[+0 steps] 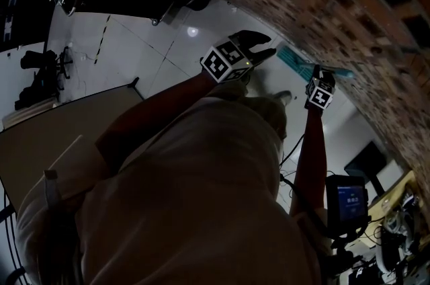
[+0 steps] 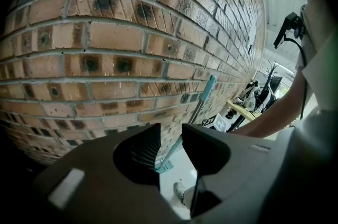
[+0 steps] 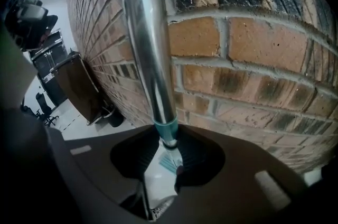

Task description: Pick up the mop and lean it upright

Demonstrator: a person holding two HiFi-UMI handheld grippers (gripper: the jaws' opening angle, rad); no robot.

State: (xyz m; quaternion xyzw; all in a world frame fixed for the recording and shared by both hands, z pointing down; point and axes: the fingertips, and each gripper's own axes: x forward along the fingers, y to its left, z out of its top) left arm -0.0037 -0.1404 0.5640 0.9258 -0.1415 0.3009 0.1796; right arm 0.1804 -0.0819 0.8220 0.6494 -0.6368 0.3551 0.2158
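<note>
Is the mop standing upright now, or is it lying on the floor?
Nearly upright: the mop rises steeply from the floor beside the brick wall, its pole clamped in the right hand-held gripper.

The mop point(image 3: 147, 48) pole is gleaming as smooth polished metal, with a teal plastic collar point(image 3: 167, 130). The brick wall point(image 2: 105, 38) is showing rough, matt faces and gritty mortar. The floor point(image 1: 134, 48) is shining glossy. The left gripper point(image 2: 171, 136) and right gripper point(image 3: 169, 146) are looking like smooth matt plastic.

My right gripper point(image 3: 168, 148) has its jaws clamped on the mop pole point(image 3: 147, 48). Brick wall point(image 3: 253, 54) close behind.
</note>
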